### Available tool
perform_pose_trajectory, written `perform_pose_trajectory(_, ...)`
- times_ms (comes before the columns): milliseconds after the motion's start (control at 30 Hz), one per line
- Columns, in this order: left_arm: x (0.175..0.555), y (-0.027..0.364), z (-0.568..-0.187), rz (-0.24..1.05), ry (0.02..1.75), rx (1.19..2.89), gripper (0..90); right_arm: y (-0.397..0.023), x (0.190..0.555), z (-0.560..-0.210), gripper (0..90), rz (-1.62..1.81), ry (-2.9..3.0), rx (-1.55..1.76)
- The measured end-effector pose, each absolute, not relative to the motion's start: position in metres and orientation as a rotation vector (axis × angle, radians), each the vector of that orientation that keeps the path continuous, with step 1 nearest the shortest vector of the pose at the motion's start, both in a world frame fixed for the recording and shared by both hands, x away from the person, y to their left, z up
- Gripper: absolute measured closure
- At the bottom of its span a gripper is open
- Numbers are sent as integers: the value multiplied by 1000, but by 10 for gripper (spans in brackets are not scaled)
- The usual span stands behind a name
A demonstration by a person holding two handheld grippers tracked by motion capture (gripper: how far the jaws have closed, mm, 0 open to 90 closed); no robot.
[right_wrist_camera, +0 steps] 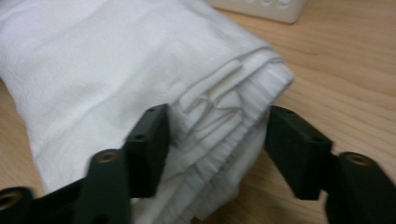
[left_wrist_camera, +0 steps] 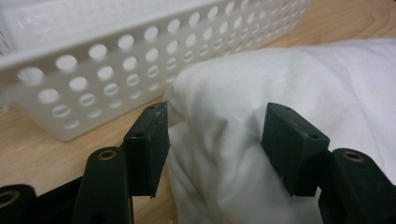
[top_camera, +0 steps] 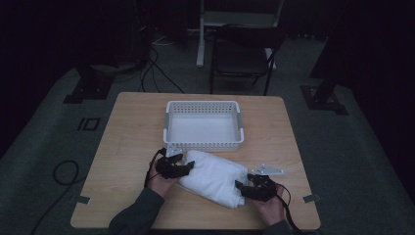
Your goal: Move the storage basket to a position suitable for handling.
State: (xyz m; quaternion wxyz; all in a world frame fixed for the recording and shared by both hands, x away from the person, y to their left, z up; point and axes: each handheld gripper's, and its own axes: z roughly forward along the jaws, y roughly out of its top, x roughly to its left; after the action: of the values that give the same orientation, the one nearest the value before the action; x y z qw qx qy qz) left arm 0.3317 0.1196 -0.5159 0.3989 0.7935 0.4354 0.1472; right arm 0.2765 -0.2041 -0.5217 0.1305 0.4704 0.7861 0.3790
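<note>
My left gripper [left_wrist_camera: 212, 140] and right gripper [right_wrist_camera: 215, 144] straddle the folded cloth's [top_camera: 215, 177] ends, jaws half-wide, not yet clamped. Uneven bites could unfold it near the table's [top_camera: 127, 127] front edge.

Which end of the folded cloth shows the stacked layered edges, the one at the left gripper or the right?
The end at the right gripper: the white cloth shows stacked hems there.

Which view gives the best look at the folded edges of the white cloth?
The right gripper view: the folded white cloth shows its stacked layered edges close up, between the right gripper jaws. The high view shows the whole bundle beside the white basket, small and dim. The left gripper view shows only a rounded, creased end.
</note>
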Motion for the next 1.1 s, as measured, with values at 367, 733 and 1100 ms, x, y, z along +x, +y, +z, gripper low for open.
perform_pose_trajectory(367,321,135,-519,377,1133,1984,414,-193,299,-522,489,1063,2297,1331)
perform_pose_trajectory(733,320,151,-520,413,1173,1963,420,-173,326,-522,519,1074,2321,1274)
perform_pose_trajectory(1100,325,161,-522,410,1200,1941,419,-164,334,-523,516,1106,2325,1278)
